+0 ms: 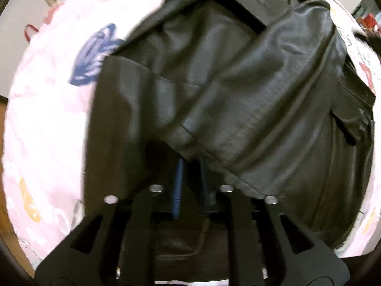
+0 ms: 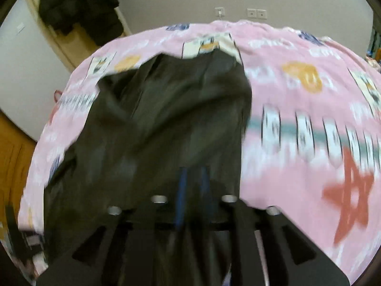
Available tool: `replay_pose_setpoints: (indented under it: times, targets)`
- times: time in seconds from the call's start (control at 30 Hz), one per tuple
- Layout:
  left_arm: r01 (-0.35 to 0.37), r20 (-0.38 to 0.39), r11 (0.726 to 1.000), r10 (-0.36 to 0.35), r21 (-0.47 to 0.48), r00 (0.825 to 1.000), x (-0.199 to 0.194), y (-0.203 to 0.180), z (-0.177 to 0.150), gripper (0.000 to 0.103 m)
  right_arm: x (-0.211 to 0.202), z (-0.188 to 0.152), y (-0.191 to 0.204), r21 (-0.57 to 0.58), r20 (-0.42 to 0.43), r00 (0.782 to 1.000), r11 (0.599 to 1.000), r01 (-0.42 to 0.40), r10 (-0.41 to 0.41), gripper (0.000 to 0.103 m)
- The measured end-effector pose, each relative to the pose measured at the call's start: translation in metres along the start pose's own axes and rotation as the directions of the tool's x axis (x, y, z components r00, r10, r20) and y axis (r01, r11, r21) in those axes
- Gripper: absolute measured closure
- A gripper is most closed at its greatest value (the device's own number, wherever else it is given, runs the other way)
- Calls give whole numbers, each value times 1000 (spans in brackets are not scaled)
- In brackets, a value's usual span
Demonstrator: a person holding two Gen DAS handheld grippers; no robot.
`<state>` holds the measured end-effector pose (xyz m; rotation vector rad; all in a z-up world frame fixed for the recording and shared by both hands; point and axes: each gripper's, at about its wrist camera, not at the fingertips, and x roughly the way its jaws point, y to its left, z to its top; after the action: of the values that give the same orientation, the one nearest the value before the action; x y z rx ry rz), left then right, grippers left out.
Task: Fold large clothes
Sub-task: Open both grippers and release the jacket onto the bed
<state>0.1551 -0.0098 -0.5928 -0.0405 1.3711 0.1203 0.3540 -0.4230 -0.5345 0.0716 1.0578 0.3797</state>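
Note:
A black leather jacket (image 1: 238, 83) lies spread on a pink patterned bedspread (image 1: 47, 119). In the left wrist view a sleeve lies diagonally across the jacket's body, its cuff (image 1: 183, 140) ending right at my left gripper (image 1: 191, 162). That gripper's blue pads (image 1: 178, 186) stand a little apart and point steeply down; the cuff hides their tips. The right wrist view is blurred. It shows the jacket (image 2: 166, 109) stretching away over the bedspread (image 2: 297, 166), with my right gripper (image 2: 193, 169) above the jacket's near edge, pads parted and nothing clearly between them.
The bed's edge curves round on the left, with wooden floor (image 2: 12, 155) below it. A dark coat (image 2: 78, 2) hangs by a door at the far left. Wall sockets (image 2: 256, 13) sit behind the bed. Clutter (image 1: 368, 21) shows at the right.

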Motion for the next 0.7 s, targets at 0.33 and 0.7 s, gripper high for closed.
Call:
replay_pose_setpoints:
  times: [0.33, 0.7]
  targets:
    - [-13, 100, 998, 7, 59, 995, -30, 50, -9, 30, -54, -150, 2, 130, -9, 999, 991, 38, -37, 42]
    - [-10, 86, 999, 6, 43, 996, -3, 114, -37, 20, -83, -238, -13, 217, 33, 995, 973, 80, -89, 16]
